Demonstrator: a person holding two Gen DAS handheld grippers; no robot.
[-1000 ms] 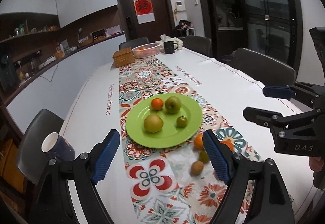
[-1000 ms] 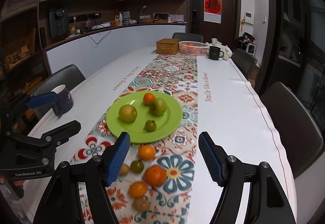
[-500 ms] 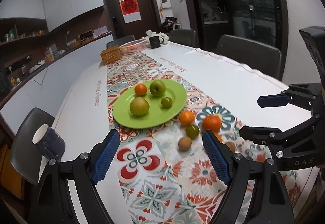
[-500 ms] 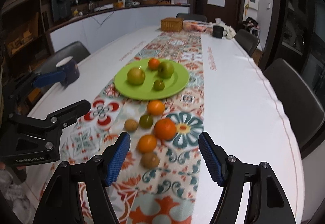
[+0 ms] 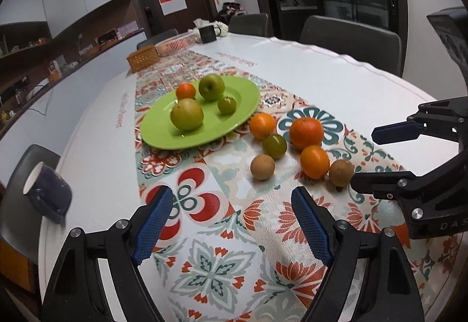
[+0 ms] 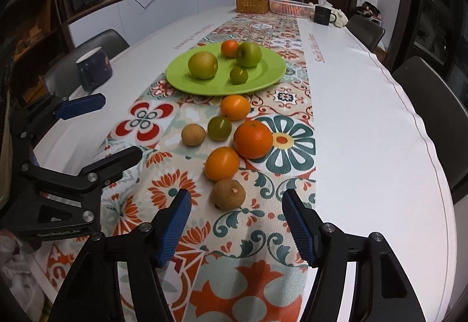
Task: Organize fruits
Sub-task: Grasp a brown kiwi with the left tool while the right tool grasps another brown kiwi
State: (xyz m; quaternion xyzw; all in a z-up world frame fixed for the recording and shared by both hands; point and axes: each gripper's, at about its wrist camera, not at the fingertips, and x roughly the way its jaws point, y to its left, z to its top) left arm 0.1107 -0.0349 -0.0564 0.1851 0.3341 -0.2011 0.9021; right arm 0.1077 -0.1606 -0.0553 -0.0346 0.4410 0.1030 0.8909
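A green plate (image 5: 248, 97) (image 6: 275, 67) on the patterned runner holds a yellow-green pear (image 6: 202, 65), a green apple (image 6: 248, 54), a small orange fruit (image 6: 229, 48) and a small green fruit (image 6: 238, 75). Several loose fruits lie on the runner in front of it: a big orange (image 6: 253, 139), two smaller oranges (image 6: 235, 107) (image 6: 222, 163), a green fruit (image 6: 219, 128) and two brown fruits (image 6: 193, 134) (image 6: 228, 194). My right gripper (image 6: 237, 215) is open, just behind the near brown fruit. My left gripper (image 5: 231, 214) is open and empty, above the runner.
A dark blue mug (image 5: 48, 193) stands at the table's left edge. At the far end are a wicker box (image 6: 252, 4), a pink basket (image 6: 289, 7) and a black mug (image 6: 323, 15). Chairs surround the table.
Both grippers have moved back and down toward the near end of the table, so the loose fruits now lie just ahead of them. Both stay open.
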